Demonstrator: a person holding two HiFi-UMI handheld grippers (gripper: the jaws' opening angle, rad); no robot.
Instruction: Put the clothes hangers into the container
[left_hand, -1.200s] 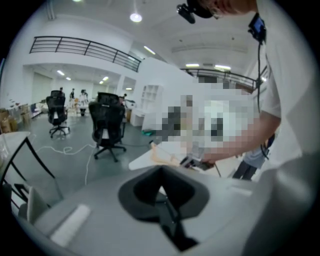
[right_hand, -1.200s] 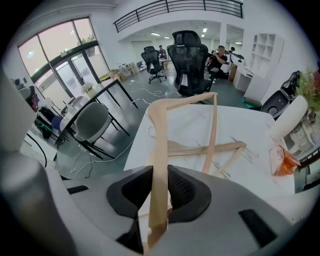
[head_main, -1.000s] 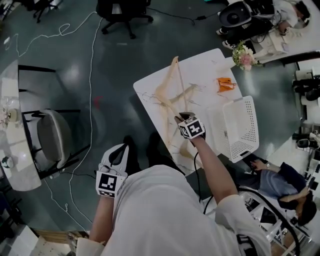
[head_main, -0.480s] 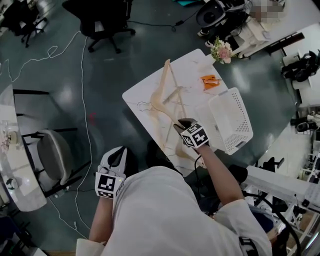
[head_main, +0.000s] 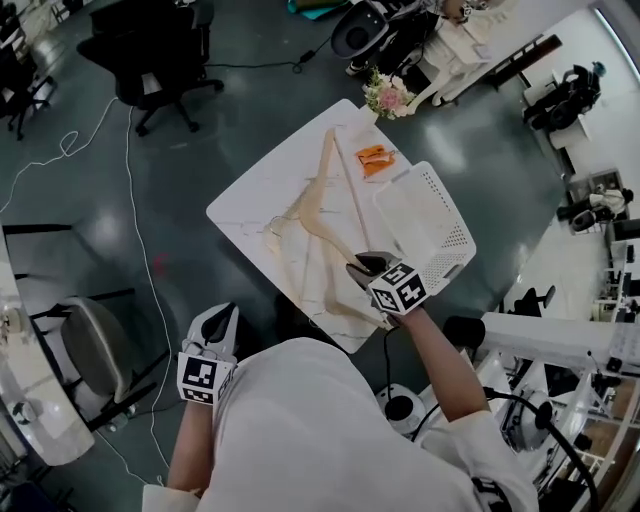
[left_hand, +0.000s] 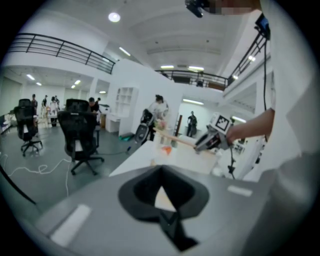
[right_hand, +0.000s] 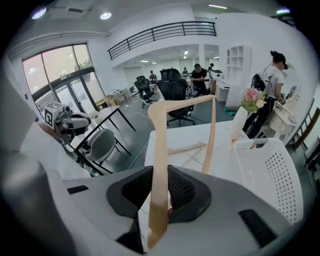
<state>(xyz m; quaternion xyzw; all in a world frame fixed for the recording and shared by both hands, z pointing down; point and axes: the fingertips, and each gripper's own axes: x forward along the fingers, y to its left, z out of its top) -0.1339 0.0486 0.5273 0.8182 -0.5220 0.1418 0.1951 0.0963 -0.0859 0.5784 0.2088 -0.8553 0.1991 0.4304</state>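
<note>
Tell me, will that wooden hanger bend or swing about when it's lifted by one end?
Probably stiff: the hanger shows no sag, though the right hand-held gripper clamps only one of its arms. It looks thin, so it is likely light. Held off-centre like this, it may tend to pivot in the grip, and the smooth wood could slip.

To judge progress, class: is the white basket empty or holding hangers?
Empty: the white basket shows bare mesh; the wooden hanger is outside.

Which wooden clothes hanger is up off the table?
The wooden hanger gripped in the right claw: it stands upright between the jaws, raised above the white table. The other hangers lie flat on the table.
</note>
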